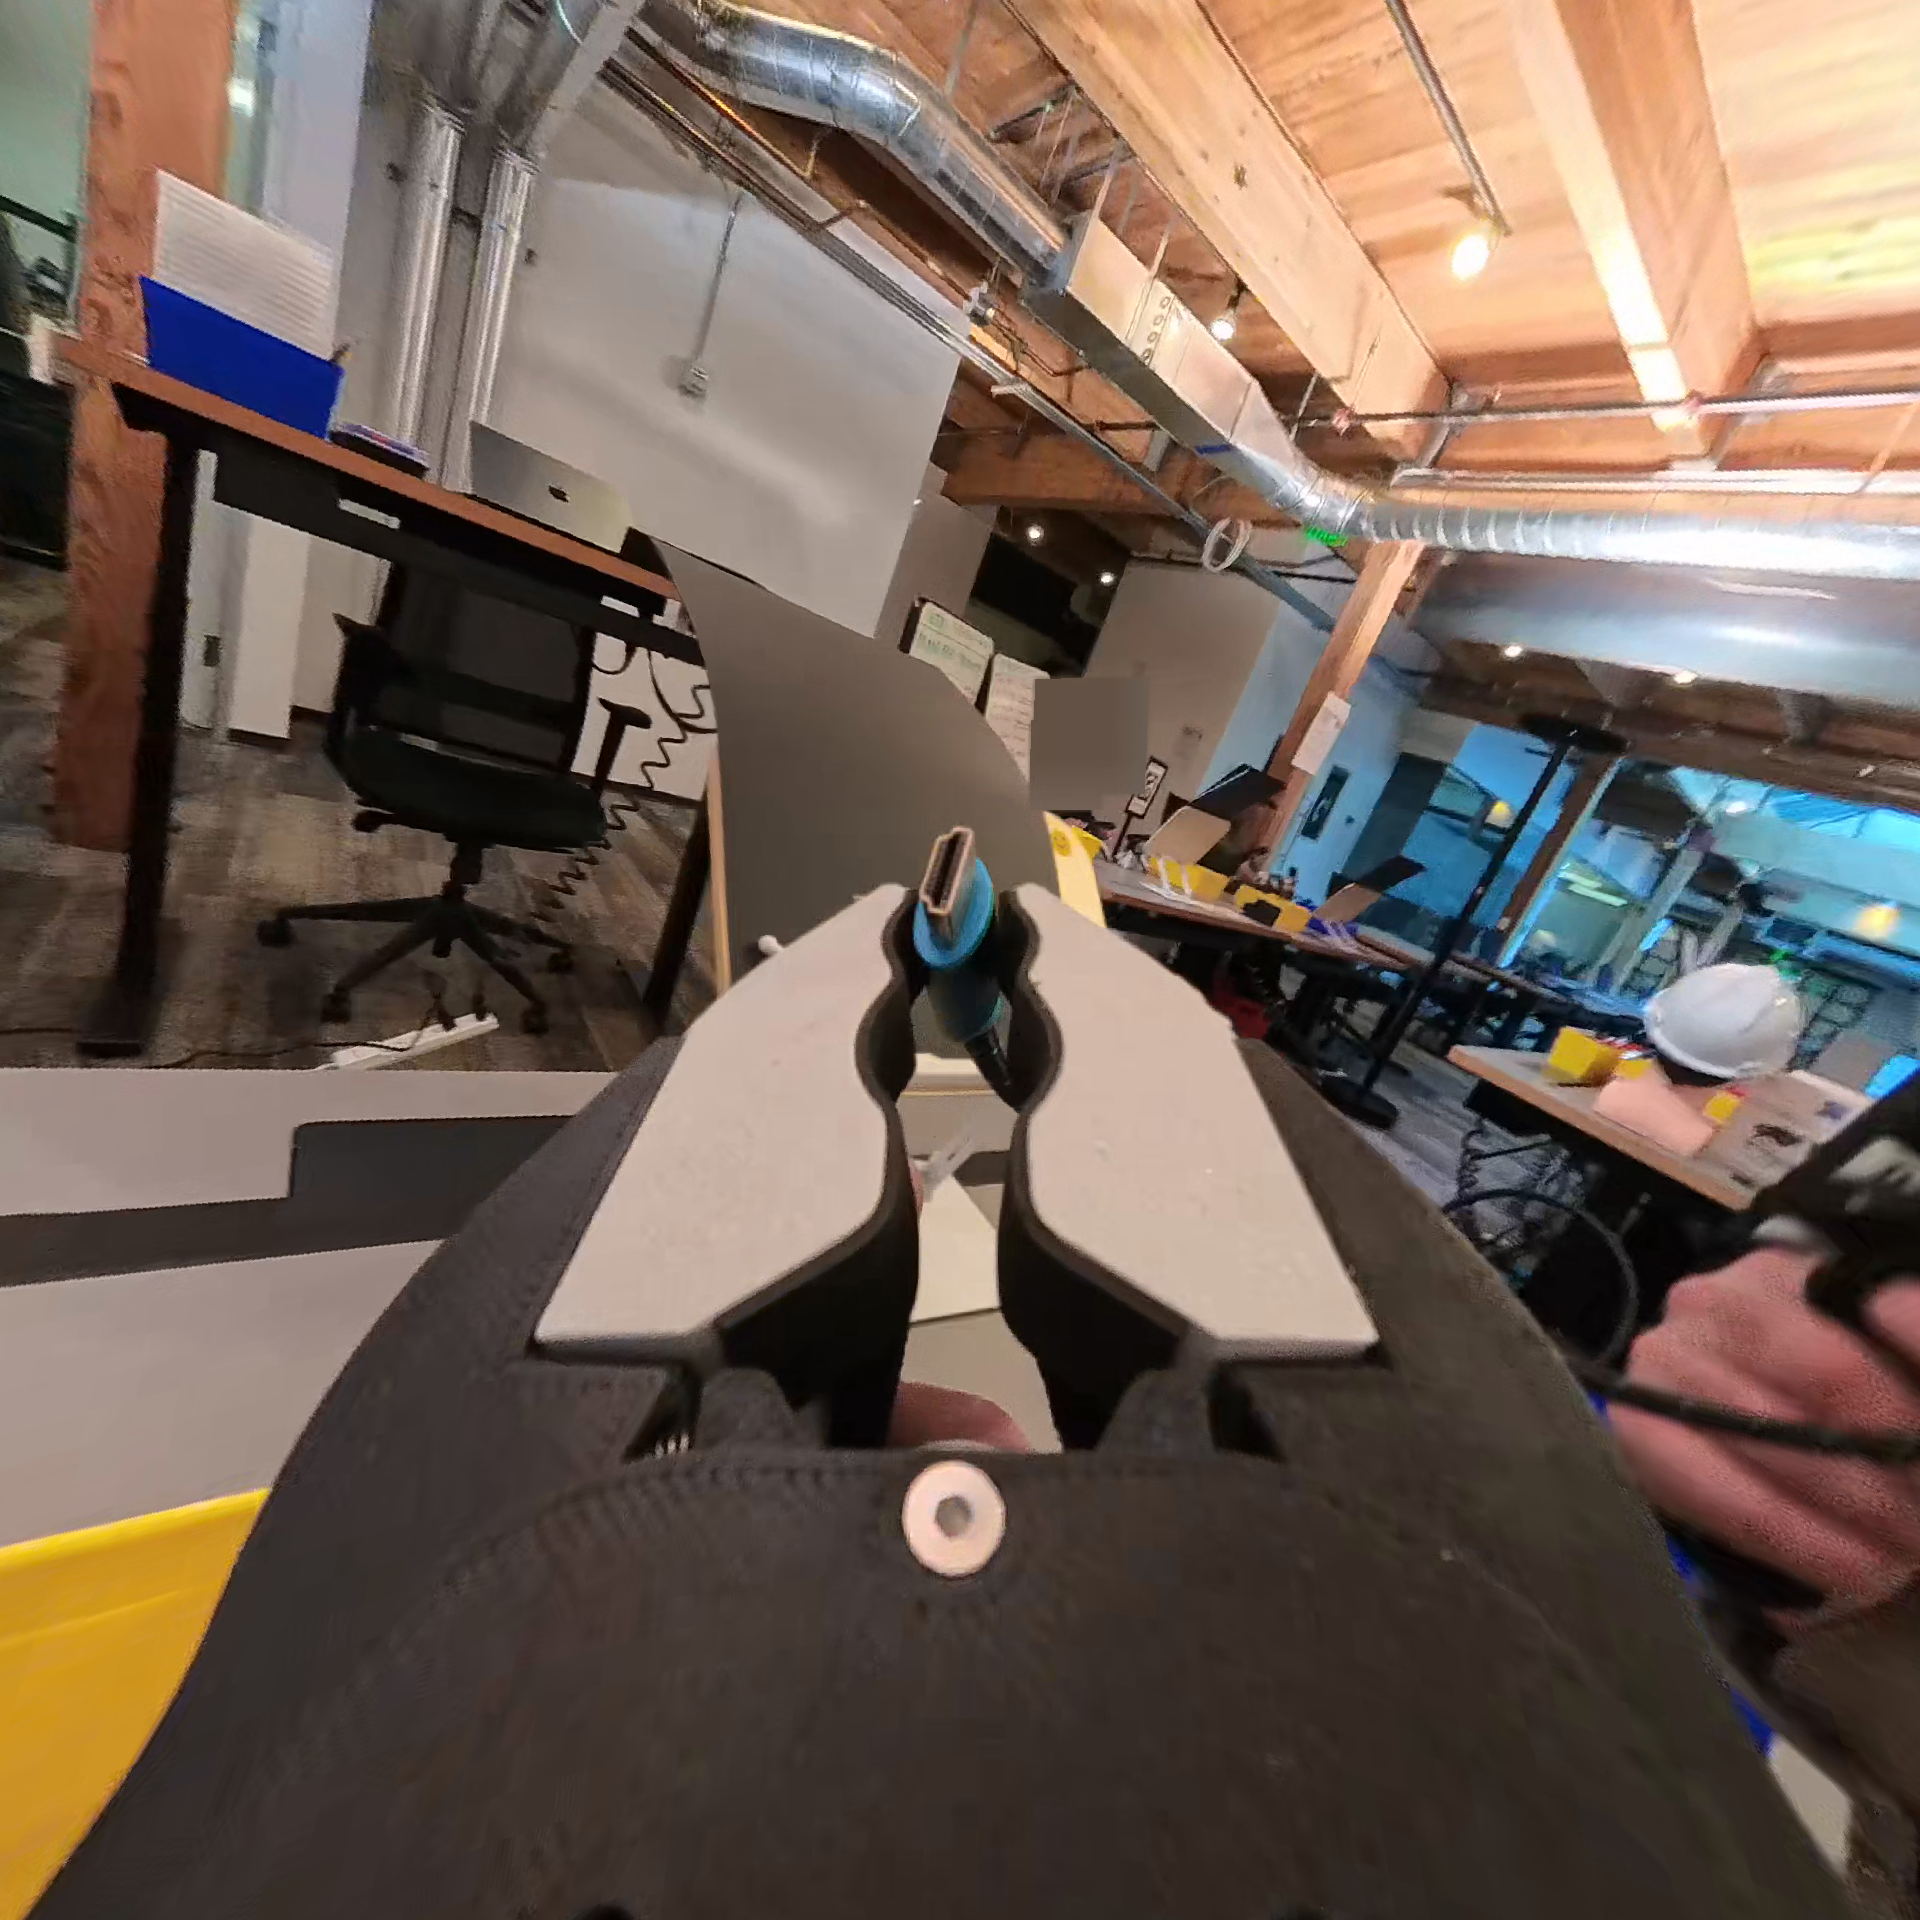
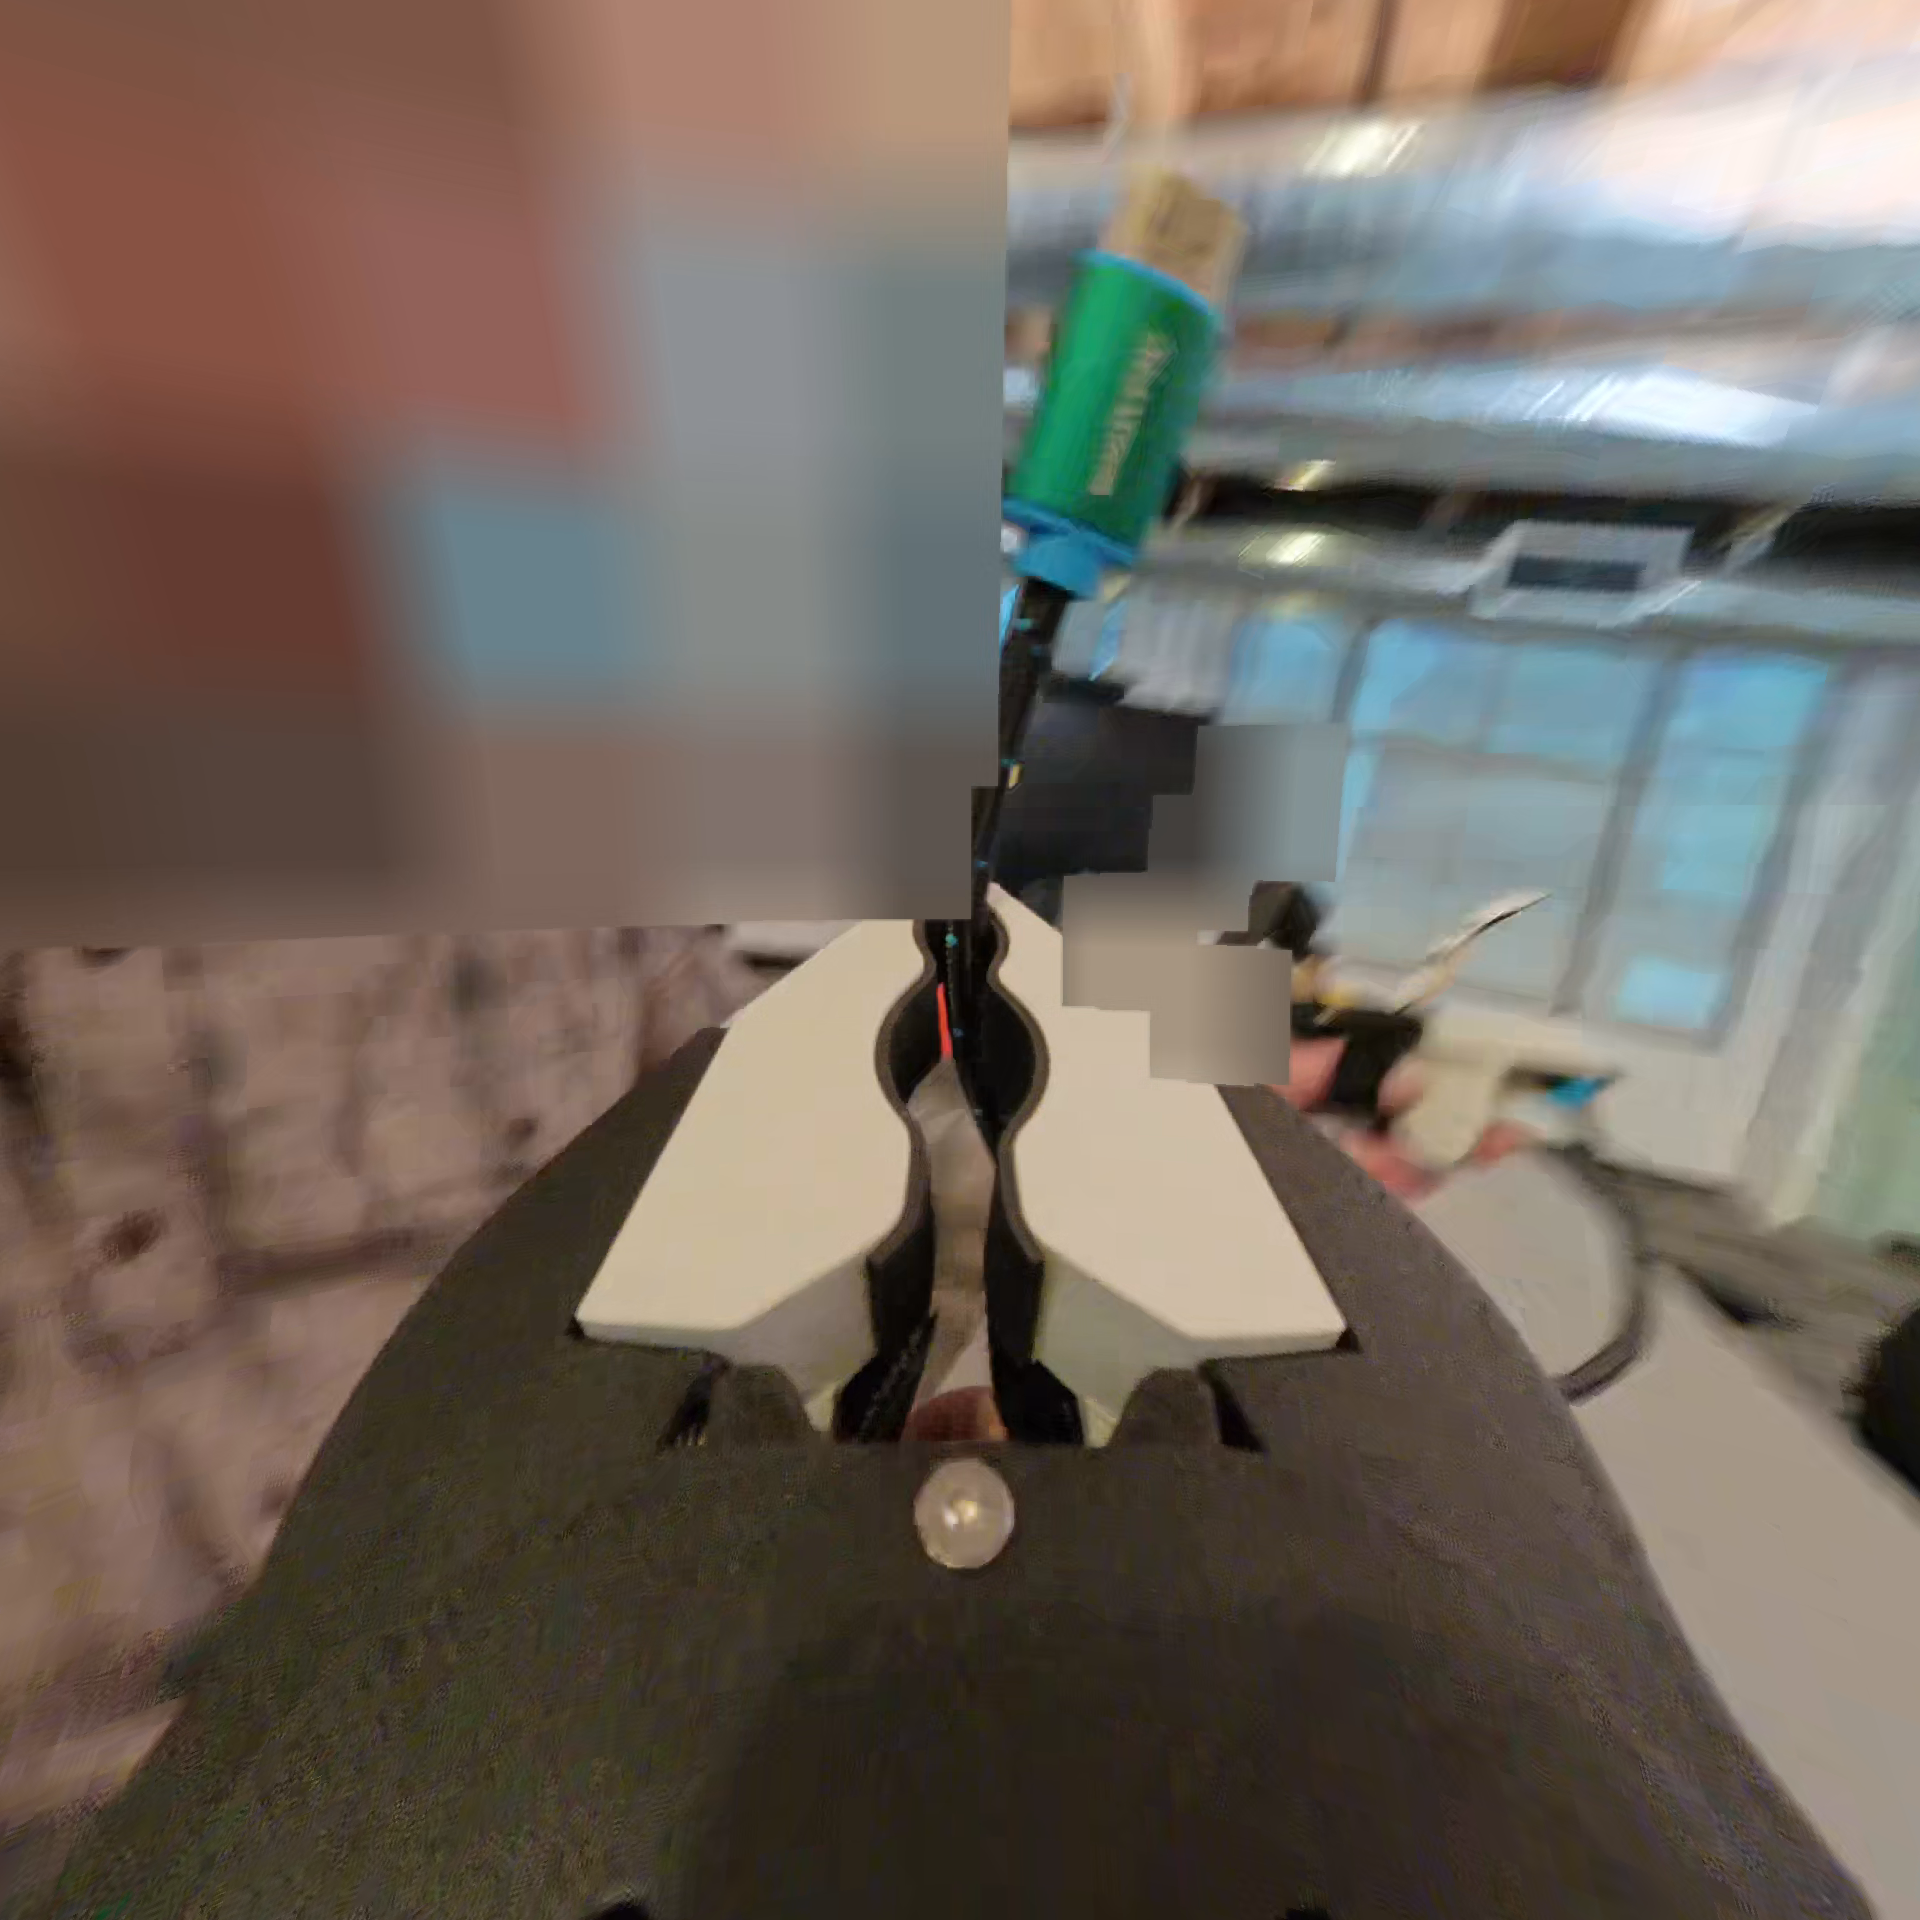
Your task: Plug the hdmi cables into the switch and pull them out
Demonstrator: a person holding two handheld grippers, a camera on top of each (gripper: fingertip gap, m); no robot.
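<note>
Left gripper (image 1: 961, 925) fingers pinch blue HDMI plug (image 1: 951, 909); right gripper (image 2: 961, 951) fingers pinch cable (image 2: 1003, 810) below green plug (image 2: 1117, 400). Switch unseen. Risk: green plug dangles loose, misaligns at port.

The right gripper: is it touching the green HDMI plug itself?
Apart. In the right wrist view the right gripper pinches only the black cable; the green HDMI plug stands well beyond the fingertips.

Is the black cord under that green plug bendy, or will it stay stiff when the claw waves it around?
Probably bendy. The right claw pinches the thin cord well below the green plug, and the plug leans sideways. That heavier top would likely wobble if waved. The plug itself looks hard.
</note>
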